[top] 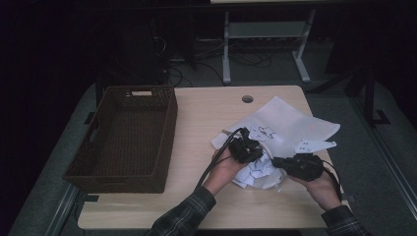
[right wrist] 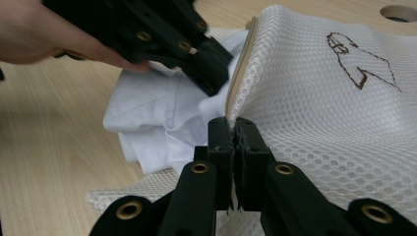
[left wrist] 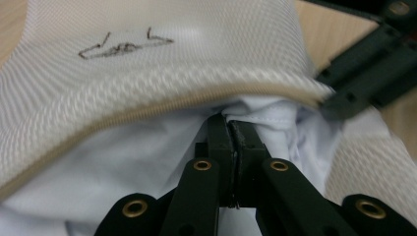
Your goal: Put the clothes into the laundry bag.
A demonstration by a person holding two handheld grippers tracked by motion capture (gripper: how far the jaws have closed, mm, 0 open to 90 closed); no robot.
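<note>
A white mesh laundry bag (top: 295, 123) with a beige zipper edge lies on the table, right of centre. A crumpled white shirt (top: 258, 173) sits at its mouth. My left gripper (top: 253, 150) has its jaws pressed together, pinching a fold of the shirt (left wrist: 137, 167) just under the bag's zipper edge (left wrist: 147, 83). My right gripper (top: 278, 162) is shut on the zipper edge of the mesh bag (right wrist: 319, 108), with the shirt (right wrist: 157, 128) to its left. In the right gripper view the left gripper (right wrist: 216, 83) reaches in from the upper left, at the bag's mouth.
A dark wicker basket (top: 169, 128) stands empty on the table's left half. The light wood table (top: 206, 113) has a round cable hole (top: 247, 99) near its far edge. Beyond it are a desk frame and cables on the floor.
</note>
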